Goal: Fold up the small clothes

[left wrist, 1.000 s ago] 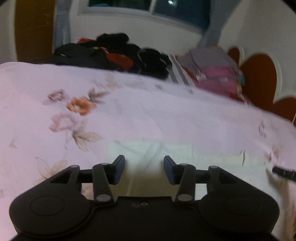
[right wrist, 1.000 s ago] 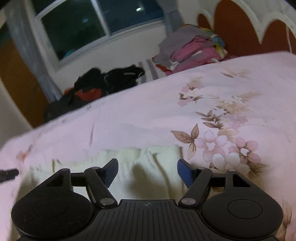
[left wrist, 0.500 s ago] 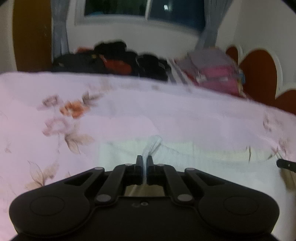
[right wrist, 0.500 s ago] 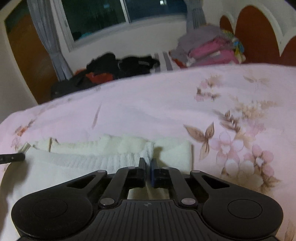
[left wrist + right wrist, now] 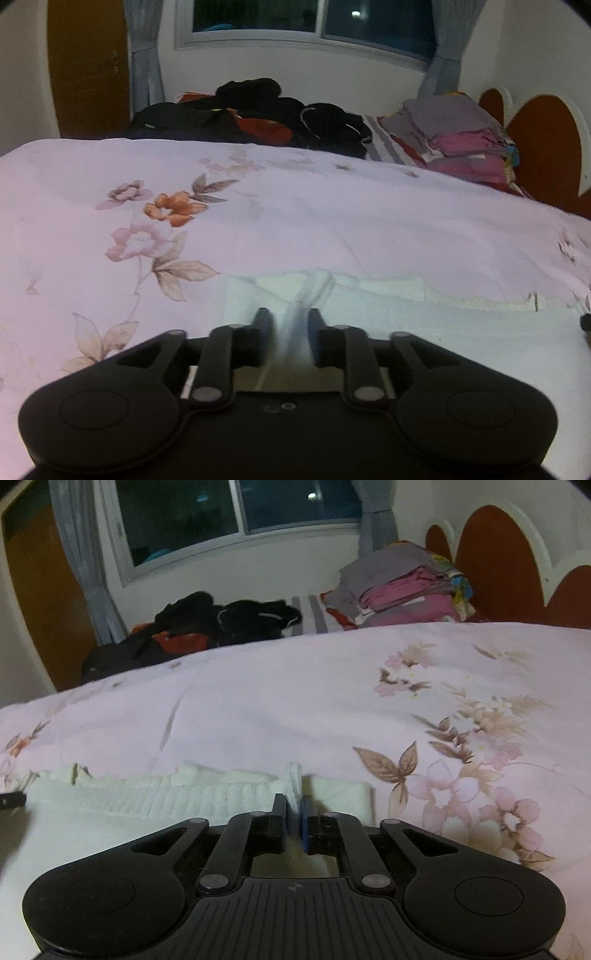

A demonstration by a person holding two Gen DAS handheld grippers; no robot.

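Note:
A cream-white small garment [image 5: 388,306] lies flat on the pink floral bedspread [image 5: 332,214], its ribbed far edge [image 5: 166,797] running left to right. My left gripper [image 5: 291,325] sits over the garment's left part. Its jaws are opening, with a gap between them, and a raised fold of cloth stands loosely in that gap. My right gripper [image 5: 294,812] is at the garment's right end. Its jaws are starting to open but stay nearly together, and the pads still pinch a thin upright fold of the edge. Each view shows the other gripper's black tip at its margin.
A heap of dark clothes [image 5: 258,110] lies at the bed's far side under the window. A stack of folded grey and pink clothes [image 5: 461,140] sits beside the brown scalloped headboard [image 5: 546,147]. Bedspread extends beyond the garment.
A second ago both grippers stood open over the garment. Half a second ago both were shut on pinched folds. Now the left jaws have parted clearly and the right ones only slightly.

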